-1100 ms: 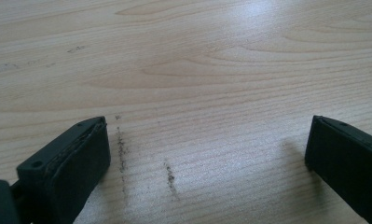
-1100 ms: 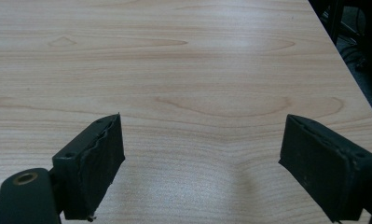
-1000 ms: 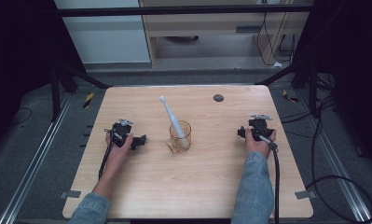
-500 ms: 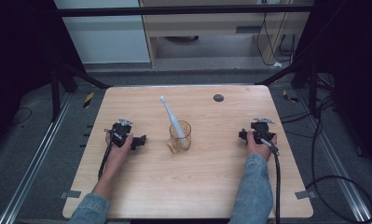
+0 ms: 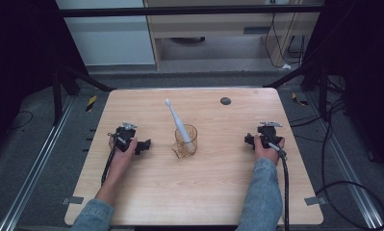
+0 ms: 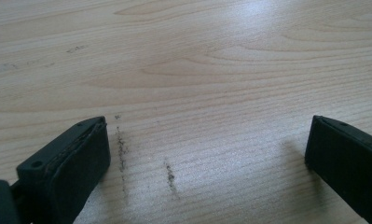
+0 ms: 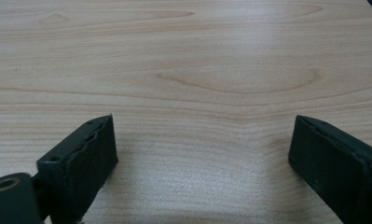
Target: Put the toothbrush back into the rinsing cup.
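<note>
Resting my left hand-held gripper [image 5: 142, 146] on the tabletop [image 5: 146, 187], I keep its jaws spread wide with nothing between them; in the left gripper view [image 6: 207, 161] they frame only pale wood grain and a few dark scuff streaks. To its right, at the middle of the tabletop, stands the clear glass cup [image 5: 185, 141], amber-tinted, round and thin-walled, with a white electric toothbrush [image 5: 177, 121] in it, leaning up and away to the left, its slim neck and small brush head clear above the rim. Farther back and to the right lies a small dark round disc [image 5: 225, 100], well apart from everything. At the right, my right hand-held gripper [image 5: 249, 140] also sits parted and empty on the smooth laminate, its matte black pads [image 7: 88, 154] bare. Judging by this, the toothbrush is already in the cup and both hands are well apart from it, so little or nothing seems left to do.
</note>
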Available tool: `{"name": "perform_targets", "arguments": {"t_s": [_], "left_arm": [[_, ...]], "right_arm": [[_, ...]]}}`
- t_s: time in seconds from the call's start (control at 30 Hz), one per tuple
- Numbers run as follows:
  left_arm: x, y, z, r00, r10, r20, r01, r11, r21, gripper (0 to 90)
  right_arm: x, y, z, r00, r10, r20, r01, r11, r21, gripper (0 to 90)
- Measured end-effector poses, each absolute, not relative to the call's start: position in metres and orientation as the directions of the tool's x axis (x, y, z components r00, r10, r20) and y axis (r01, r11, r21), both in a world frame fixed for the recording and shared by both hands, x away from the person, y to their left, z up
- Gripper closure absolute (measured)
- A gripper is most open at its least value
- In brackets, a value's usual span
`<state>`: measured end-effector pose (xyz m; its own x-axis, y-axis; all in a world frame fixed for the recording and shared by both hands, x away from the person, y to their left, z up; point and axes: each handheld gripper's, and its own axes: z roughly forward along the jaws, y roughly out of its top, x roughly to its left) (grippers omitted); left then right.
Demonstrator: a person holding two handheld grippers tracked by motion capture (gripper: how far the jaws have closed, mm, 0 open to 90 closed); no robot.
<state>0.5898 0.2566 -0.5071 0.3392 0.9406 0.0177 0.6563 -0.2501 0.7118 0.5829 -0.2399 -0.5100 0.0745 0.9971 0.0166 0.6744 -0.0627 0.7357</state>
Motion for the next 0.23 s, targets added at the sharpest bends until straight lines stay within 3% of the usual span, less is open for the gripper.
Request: {"name": "perform_targets", "arguments": {"t_s": [0.1, 0.23], "left_arm": [[0.5898, 0.2566, -0.5072, 0.340, 0.940, 0.017, 0.656, -0.250, 0.712, 0.0], [0.5899, 0.2569, -0.5071, 0.342, 0.940, 0.017, 0.656, -0.252, 0.712, 0.0]], "right_arm": [[0.5822, -0.2393, -0.5105, 0.101, 0.995, 0.024, 0.687, -0.087, 0.722, 0.5], [0.5823, -0.2388, -0.5106, 0.109, 0.994, 0.018, 0.687, -0.089, 0.721, 0.3]]}}
